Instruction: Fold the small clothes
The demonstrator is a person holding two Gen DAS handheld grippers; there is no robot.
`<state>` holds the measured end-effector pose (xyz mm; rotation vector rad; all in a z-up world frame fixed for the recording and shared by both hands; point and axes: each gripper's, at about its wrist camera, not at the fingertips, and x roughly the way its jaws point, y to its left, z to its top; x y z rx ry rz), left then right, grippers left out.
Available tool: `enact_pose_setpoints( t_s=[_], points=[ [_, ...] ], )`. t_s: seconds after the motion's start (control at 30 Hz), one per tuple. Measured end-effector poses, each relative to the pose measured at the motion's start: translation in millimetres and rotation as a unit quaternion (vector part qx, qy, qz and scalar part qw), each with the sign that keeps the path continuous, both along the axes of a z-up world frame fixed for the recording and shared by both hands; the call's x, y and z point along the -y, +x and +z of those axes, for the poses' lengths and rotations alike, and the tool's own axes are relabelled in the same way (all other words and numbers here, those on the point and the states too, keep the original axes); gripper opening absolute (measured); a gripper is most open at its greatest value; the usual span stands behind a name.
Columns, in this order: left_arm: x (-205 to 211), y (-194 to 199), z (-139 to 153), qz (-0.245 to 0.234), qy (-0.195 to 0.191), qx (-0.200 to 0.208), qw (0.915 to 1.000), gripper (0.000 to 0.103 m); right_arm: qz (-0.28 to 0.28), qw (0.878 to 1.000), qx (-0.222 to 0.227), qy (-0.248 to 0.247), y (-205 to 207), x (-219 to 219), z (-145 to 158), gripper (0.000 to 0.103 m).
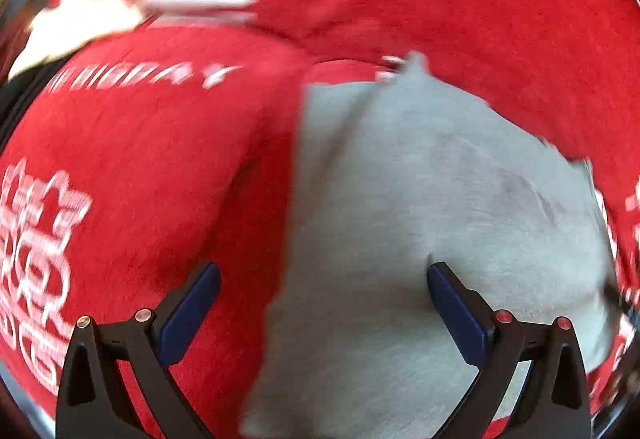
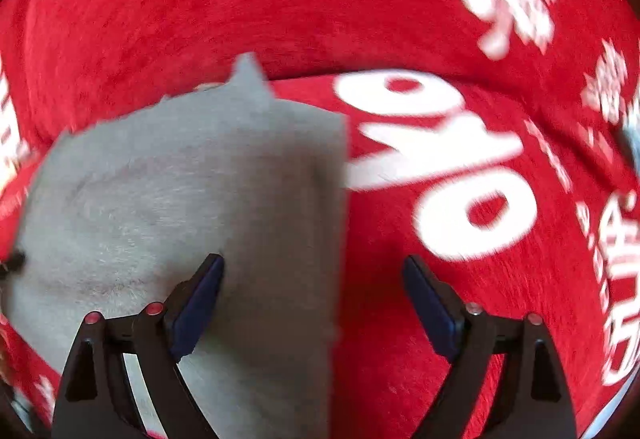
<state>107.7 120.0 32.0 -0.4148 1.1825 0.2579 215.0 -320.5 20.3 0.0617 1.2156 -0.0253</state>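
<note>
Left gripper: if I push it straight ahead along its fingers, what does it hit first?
Probably the left edge of the grey garment, where it meets the red printed cloth. The open left gripper straddles that edge. Depth is unclear through the blur.

I am seeing a small grey garment (image 1: pixel 420 219) lying flat on a red cloth (image 1: pixel 140 159) with white print. Its left edge is running straight; a small corner is poking up at its far edge.
</note>
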Motion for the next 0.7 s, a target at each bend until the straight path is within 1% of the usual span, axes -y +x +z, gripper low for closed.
enact_pose_setpoints(
  t_s=[0.03,0.07,0.13,0.17,0.2,0.23,0.27,0.3,0.37,0.4,0.43,0.47,0.5,0.57,0.6,0.63,0.7],
  points=[
    [-2.4,-8.5,6.7,0.015,0.0,0.009,0.9999,0.103,-0.003,1.0,0.01,-0.003,-6.8,-2.0,8.7,0.091],
    [1.2,-14.3,12.8,0.015,0.005,0.016,0.9997,0.103,0.002,1.0,0.026,-0.007,-14.0,-10.9,18.8,0.091],
    [25.3,-25.3,27.0,-0.003,0.024,0.033,0.9992,0.103,0.02,0.998,0.051,-0.003,-29.3,-34.1,29.3,0.092],
    [40.3,-30.0,31.7,-0.016,0.03,0.039,0.9986,0.103,0.04,0.998,0.055,0.007,-41.9,-48.5,29.4,0.092],
    [56.3,-34.9,34.4,-0.034,0.037,0.045,0.9977,0.103,0.071,0.996,0.051,0.01,-50.7,-72.9,26.7,0.092],
    [67.7,-36.9,36.8,-0.049,0.046,0.048,0.9966,0.103,0.092,0.995,0.048,0.005,-48.1,-90.1,24.8,0.092],
    [84.9,-41.5,37.0,-0.071,0.061,0.052,0.9943,0.103,0.118,0.992,0.048,-0.007,-56.5,-106.9,23.5,0.092],
    [91.8,-42.1,34.8,-0.081,0.069,0.053,0.9929,0.103,0.137,0.989,0.048,-0.02,-61.2,-119.4,18.6,0.092],
    [102.5,-48.2,26.3,-0.096,0.083,0.043,0.9909,0.103,0.153,0.987,0.032,-0.034,-66.5,-131.7,2.3,0.091],
    [100.6,-48.9,18.2,-0.095,0.094,0.033,0.9905,0.103,0.152,0.988,0.023,-0.036,-66.7,-128.5,-6.3,0.091],
    [92.4,-50.2,6.1,-0.088,0.099,0.017,0.991,0.103,0.144,0.989,0.028,-0.026,-68.6,-116.8,-10.7,0.092],
    [79.1,-49.9,2.2,-0.082,0.07,0.029,0.9938,0.103,0.134,0.99,0.034,-0.016,-69.3,-106.0,-11.7,0.092],
    [68.5,-57.2,3.9,-0.075,0.048,0.044,0.9951,0.103,0.12,0.992,0.034,-0.017,-69.3,-91.4,-11.5,0.092],
    [61.0,-70.6,10.4,-0.078,0.051,0.04,0.9949,0.103,0.099,0.994,0.032,-0.012,-72.5,-62.1,-9.8,0.092],
    [58.4,-74.5,9.8,-0.075,0.059,0.035,0.9948,0.103,0.093,0.995,0.034,-0.007,-74.2,-48.8,-8.4,0.092],
    [57.1,-80.8,8.9,-0.075,0.057,0.034,0.9949,0.103,0.09,0.995,0.036,-0.002,-77.3,-35.0,-7.3,0.092],
    [40.4,-87.7,1.1,-0.067,0.011,0.029,0.9973,0.103,0.057,0.998,0.018,-0.031,-78.9,-11.9,-11.0,0.095]
  ],
)
